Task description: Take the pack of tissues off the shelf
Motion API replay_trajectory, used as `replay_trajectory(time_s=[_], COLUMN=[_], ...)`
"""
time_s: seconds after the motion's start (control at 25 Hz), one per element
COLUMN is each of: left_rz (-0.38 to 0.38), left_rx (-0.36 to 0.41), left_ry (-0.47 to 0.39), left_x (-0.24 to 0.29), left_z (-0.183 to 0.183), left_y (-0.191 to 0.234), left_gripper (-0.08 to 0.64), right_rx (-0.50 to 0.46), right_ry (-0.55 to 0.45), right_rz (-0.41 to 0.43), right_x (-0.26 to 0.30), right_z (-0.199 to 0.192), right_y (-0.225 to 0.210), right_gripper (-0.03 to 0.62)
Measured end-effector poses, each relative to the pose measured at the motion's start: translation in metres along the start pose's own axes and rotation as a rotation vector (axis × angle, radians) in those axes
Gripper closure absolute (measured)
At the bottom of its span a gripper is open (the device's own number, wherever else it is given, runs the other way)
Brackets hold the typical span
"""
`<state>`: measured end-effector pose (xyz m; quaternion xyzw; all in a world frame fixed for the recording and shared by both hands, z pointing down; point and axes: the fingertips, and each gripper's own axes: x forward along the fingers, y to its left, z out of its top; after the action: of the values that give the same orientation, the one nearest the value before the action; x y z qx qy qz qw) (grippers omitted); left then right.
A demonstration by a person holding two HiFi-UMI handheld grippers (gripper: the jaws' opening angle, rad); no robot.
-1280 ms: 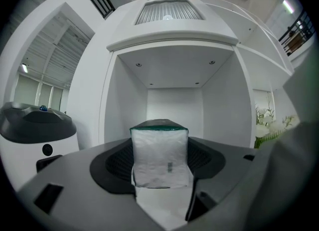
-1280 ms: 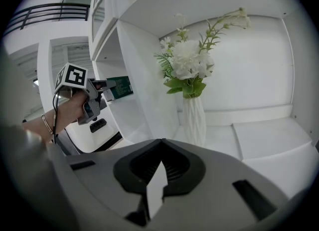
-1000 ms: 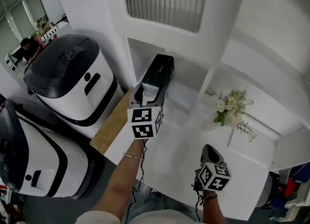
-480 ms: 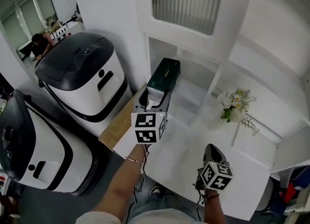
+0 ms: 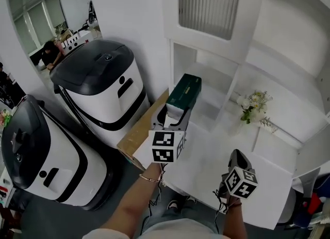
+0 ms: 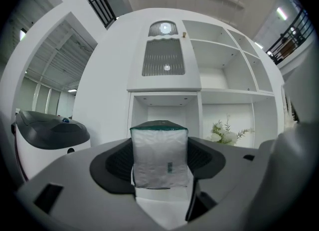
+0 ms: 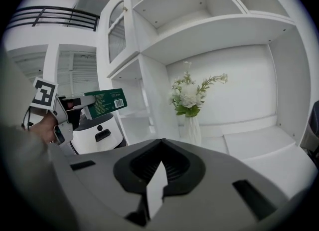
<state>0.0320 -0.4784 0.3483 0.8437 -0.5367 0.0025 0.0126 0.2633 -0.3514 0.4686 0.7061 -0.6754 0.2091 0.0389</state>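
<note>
Green tissue pack [image 5: 184,93] in left claw [image 5: 174,115], in front of white shelf [image 5: 232,85].

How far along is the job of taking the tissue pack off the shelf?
Done: the pack of tissues is out of the shelf, held in the air before its compartment. In hand: the left gripper clamps its near end. Left: probably only carrying it off; the right gripper hangs shut and empty.
</note>
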Motion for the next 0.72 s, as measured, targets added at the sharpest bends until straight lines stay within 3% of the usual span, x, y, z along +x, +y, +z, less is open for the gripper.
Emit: replay_trajectory(time_s=[0.4,0.72], left_rz=[-0.120,-0.230], left_rx=[0.001,-0.024], left_ry=[-0.024,-0.040], left_x=[-0.048,-0.050], left_z=[0.014,0.013], left_y=[-0.042,-0.095], left_gripper=[0.249,0.249], right_rx=[0.032,0.031], right_ry=[-0.076,-0.106], right_rz=[-0.102,-0.198], right_x=[-0.051,-0.087], right_z=[0.007,0.009], right_y=[-0.027,-0.062], right_gripper=[0.586,0.586])
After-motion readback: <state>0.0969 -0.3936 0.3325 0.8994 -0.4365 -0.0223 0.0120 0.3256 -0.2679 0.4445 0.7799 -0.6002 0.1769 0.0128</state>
